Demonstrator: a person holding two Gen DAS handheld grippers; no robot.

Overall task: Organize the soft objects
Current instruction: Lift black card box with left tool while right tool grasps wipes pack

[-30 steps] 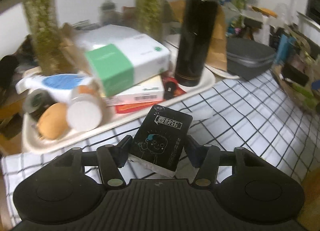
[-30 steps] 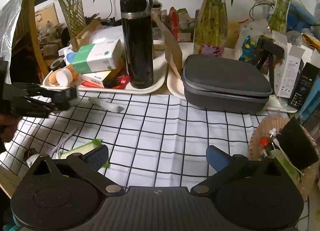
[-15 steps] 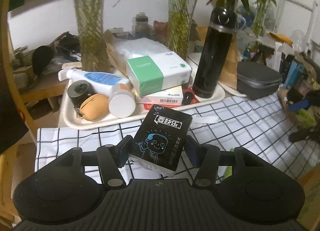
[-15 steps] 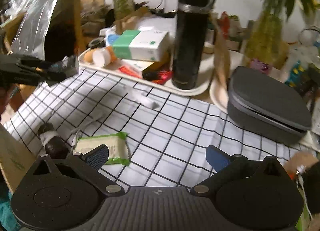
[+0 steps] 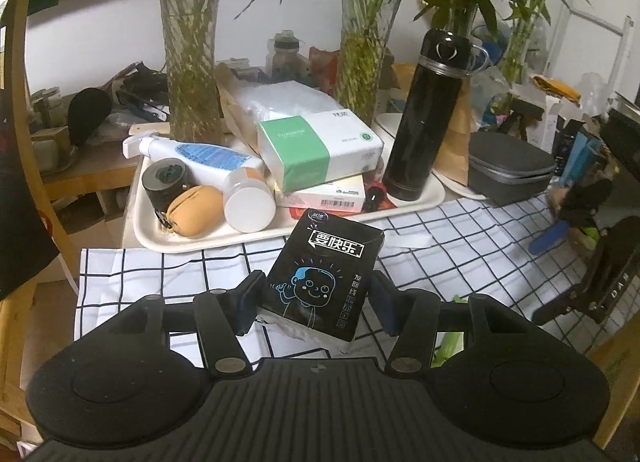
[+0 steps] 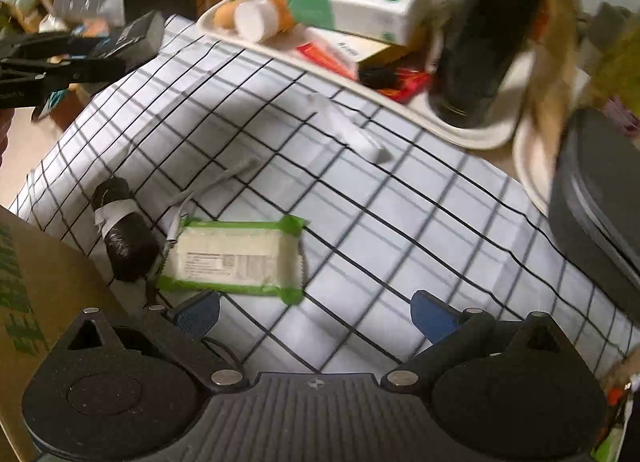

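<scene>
Right tongs closing in on the green pack

My left tongs (image 5: 316, 298) grip the black tissue pack (image 5: 324, 274) above the desk (image 6: 360, 222); my right tongs (image 6: 316, 310), wide and empty, sit nearest the green wipes pack (image 6: 236, 258), just ahead-left, long axis crosswise.

The black tissue pack (image 5: 325, 277) bears a blue cartoon face and white characters, with crumpled clear wrap at its near end. It is clamped between the jaws of the left gripper (image 5: 316, 296), tilted up and held above the checked cloth (image 5: 460, 246), just in front of the white tray (image 5: 192, 240). The green-edged wipes pack (image 6: 236, 258) lies flat on that cloth, label side up, well apart from the tray and just beside a dark wrapped roll (image 6: 122, 230).
</scene>
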